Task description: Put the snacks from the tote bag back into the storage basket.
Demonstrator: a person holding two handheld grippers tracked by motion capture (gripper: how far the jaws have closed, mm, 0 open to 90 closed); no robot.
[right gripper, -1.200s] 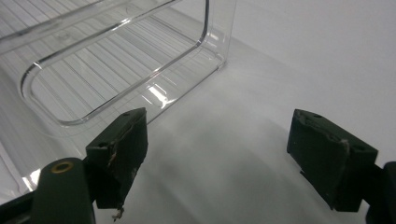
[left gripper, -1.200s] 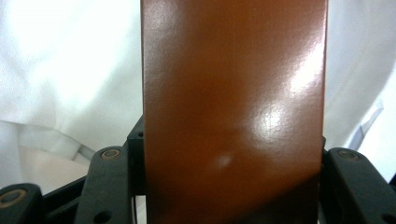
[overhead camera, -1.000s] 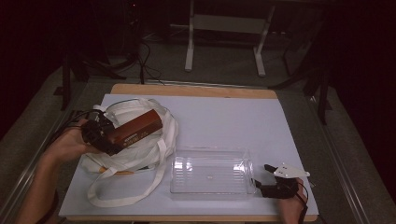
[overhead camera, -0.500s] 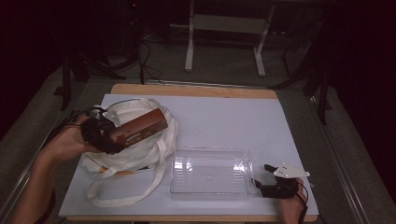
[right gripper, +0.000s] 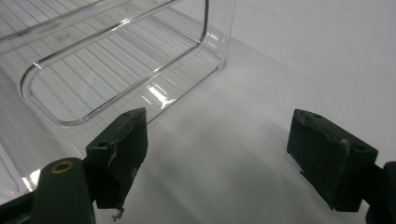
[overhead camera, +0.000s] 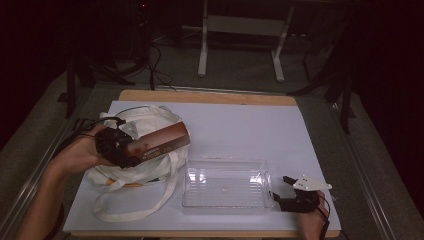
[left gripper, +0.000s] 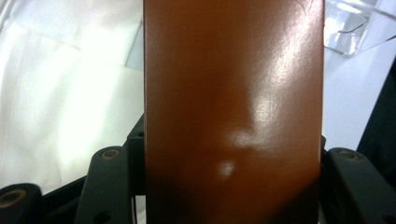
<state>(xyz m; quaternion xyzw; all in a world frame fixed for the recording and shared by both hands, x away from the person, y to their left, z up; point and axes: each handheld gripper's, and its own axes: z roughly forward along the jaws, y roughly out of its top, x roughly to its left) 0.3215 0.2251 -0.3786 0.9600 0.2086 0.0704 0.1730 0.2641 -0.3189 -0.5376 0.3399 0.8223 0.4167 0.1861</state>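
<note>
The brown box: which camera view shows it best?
The high view shows the brown box best: its whole length, shut in the left gripper above the white tote bag. The left gripper view gives just one glossy brown face, close up, between the jaws.

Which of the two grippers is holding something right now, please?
The left gripper, above the white tote bag, grips the brown box; the right gripper rests open beside the clear tray.
</note>
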